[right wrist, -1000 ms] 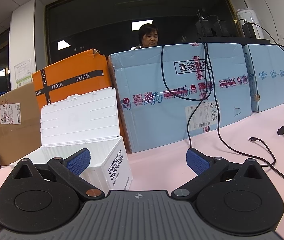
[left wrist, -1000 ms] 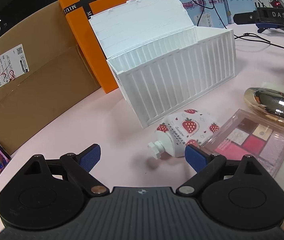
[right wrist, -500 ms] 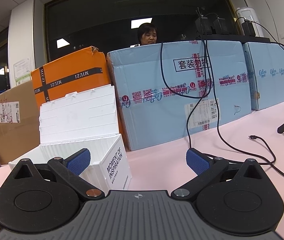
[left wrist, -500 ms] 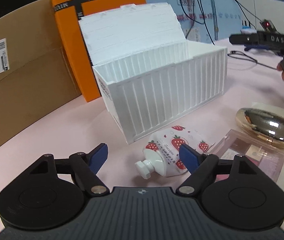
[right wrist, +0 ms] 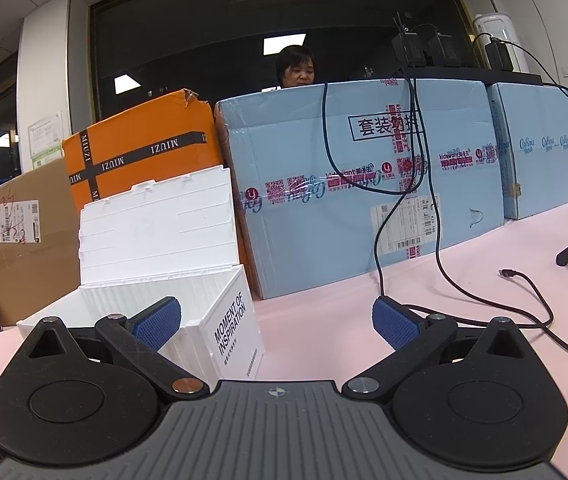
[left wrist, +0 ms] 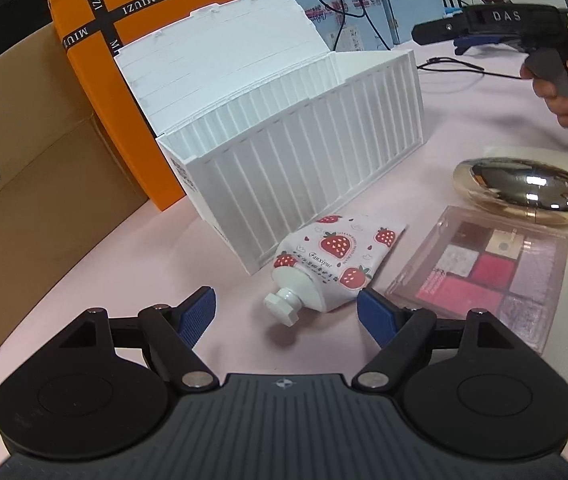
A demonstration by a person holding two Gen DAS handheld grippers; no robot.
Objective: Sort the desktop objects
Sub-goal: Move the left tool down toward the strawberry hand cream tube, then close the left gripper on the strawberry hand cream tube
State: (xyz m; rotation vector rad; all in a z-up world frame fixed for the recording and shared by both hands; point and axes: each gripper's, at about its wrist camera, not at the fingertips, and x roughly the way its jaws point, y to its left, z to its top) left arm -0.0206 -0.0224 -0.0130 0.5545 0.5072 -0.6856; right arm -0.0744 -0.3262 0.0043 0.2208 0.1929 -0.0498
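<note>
Holding your left gripper (left wrist: 286,314) low over the pink desk (left wrist: 131,264), you have its blue pads spread wide with nothing between them. The strawberry-print tube (left wrist: 324,268) lies flat just ahead, its white cap (left wrist: 281,309) pointing back toward the gap between the fingers, not touched by either pad. The tube's far end rests against the front wall of the white container box (left wrist: 300,164), which stands with its lid tipped up and back against the orange carton (left wrist: 131,40). Just right of the tube lies the eyeshadow palette (left wrist: 484,276), flat on the desk, and beyond it the gold oval case (left wrist: 524,190) sits touching the palette's far edge. A brown cardboard box (left wrist: 31,184) lines the desk's left edge.

Your right gripper (right wrist: 276,322) is held up near the box's right end, its jaws also wide apart and empty. From there you see the box's end panel (right wrist: 235,332) printed with "MOMENT OF INSPIRATION", the blue cartons (right wrist: 360,200) along the desk's far edge, and a black cable (right wrist: 524,292) trailing across the desk. In the left view your right hand (left wrist: 560,84) shows wrapped around that gripper's handle.
</note>
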